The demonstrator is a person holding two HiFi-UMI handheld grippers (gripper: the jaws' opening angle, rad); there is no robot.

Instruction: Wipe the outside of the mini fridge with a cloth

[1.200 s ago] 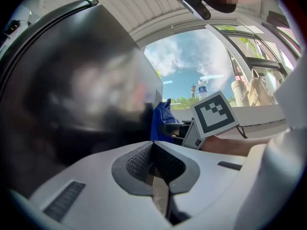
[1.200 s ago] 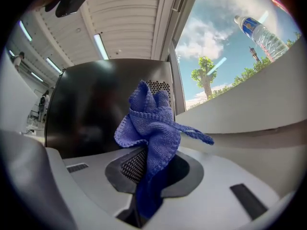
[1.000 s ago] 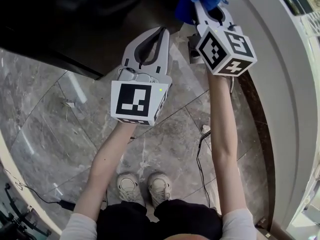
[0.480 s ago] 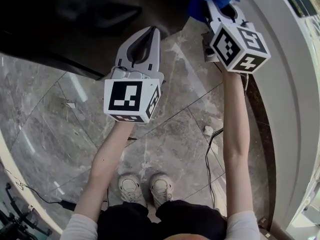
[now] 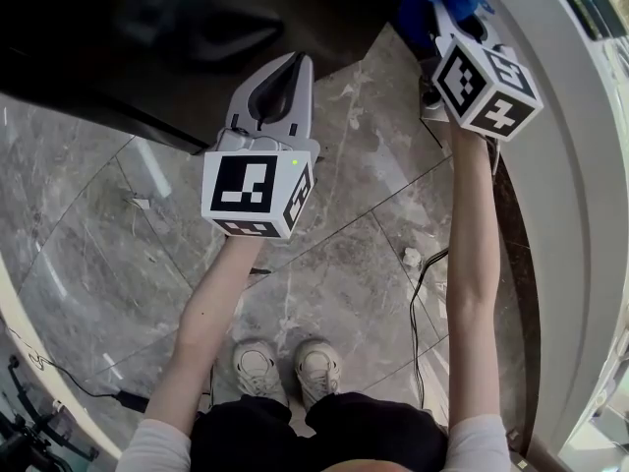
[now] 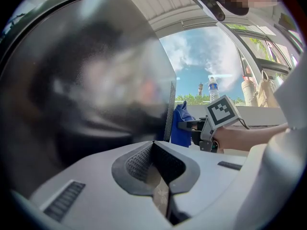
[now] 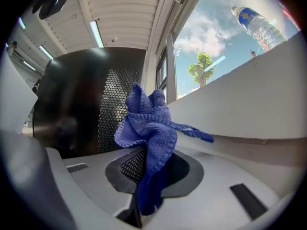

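Our right gripper [image 7: 146, 151] has its fingers [image 7: 133, 165] clamped on the blue cloth [image 7: 147, 121], which bunches above the fingertips. The black fridge [image 7: 72, 109] stands just beyond, though we cannot tell whether the cloth touches it. Our left gripper [image 6: 153, 143] is closed on nothing, fingertips meeting, with the fridge's glossy wall close ahead.

A white ledge [image 5: 565, 214] is curving along the grey marble floor [image 5: 334, 283]. A water bottle [image 7: 256, 24] is standing on top of the ledge. A black cable [image 5: 411, 313] is trailing along the ledge's foot, and a small white scrap [image 5: 138, 204] is lying well apart from the ledge.
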